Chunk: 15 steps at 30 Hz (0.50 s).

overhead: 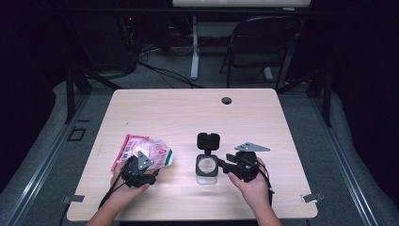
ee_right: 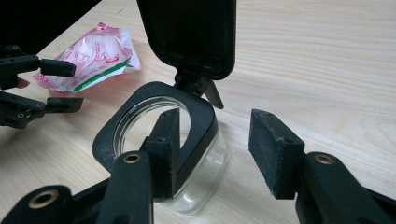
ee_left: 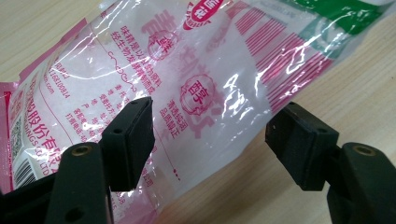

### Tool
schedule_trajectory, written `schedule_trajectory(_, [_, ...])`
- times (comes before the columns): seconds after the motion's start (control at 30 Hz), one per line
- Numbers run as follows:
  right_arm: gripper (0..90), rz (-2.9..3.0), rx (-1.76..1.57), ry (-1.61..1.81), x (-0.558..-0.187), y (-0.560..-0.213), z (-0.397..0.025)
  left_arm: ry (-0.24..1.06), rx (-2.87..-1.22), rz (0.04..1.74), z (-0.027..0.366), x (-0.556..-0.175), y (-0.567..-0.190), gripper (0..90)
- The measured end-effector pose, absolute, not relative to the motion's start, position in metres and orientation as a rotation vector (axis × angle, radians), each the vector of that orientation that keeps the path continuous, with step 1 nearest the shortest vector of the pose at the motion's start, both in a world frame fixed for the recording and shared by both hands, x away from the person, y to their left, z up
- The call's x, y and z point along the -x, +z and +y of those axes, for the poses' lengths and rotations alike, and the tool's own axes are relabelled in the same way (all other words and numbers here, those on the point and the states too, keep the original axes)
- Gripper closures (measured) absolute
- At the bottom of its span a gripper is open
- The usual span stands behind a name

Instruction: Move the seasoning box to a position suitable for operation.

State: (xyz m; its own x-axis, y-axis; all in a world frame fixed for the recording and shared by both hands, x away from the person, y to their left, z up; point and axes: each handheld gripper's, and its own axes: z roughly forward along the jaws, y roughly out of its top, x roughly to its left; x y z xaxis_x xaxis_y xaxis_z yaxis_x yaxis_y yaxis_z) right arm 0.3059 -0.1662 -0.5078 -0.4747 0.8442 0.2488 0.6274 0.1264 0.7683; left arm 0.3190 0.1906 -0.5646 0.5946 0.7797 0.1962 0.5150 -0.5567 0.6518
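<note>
A pink and white plastic bag with a green end lies on the left of the wooden table. My left gripper is at its near edge, open. In the left gripper view the bag spreads between and beyond that gripper's jaws. A small glass jar with a black rim stands at centre, its black flip lid raised. My right gripper is open at the jar. One jaw is over the rim, the other is outside the jar's wall.
A round cable hole is near the table's far edge. The right gripper view also shows the bag and the left gripper beyond the jar. A folding chair and a desk leg stand behind the table.
</note>
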Motion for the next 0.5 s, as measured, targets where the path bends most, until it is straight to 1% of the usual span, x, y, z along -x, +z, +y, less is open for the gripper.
schedule_trajectory(0.27, [53.1,2.151,-1.452,1.271,-0.3060,-0.5077,-0.1672,0.677,-2.248,1.056,0.1946,-0.3246,-0.5675,33.8])
schedule_trajectory(0.5, [53.0,2.136,-1.465,1.286,-0.3063,-0.5080,-0.1685,0.730,-2.246,1.036,0.1907,-0.3247,-0.5703,35.8])
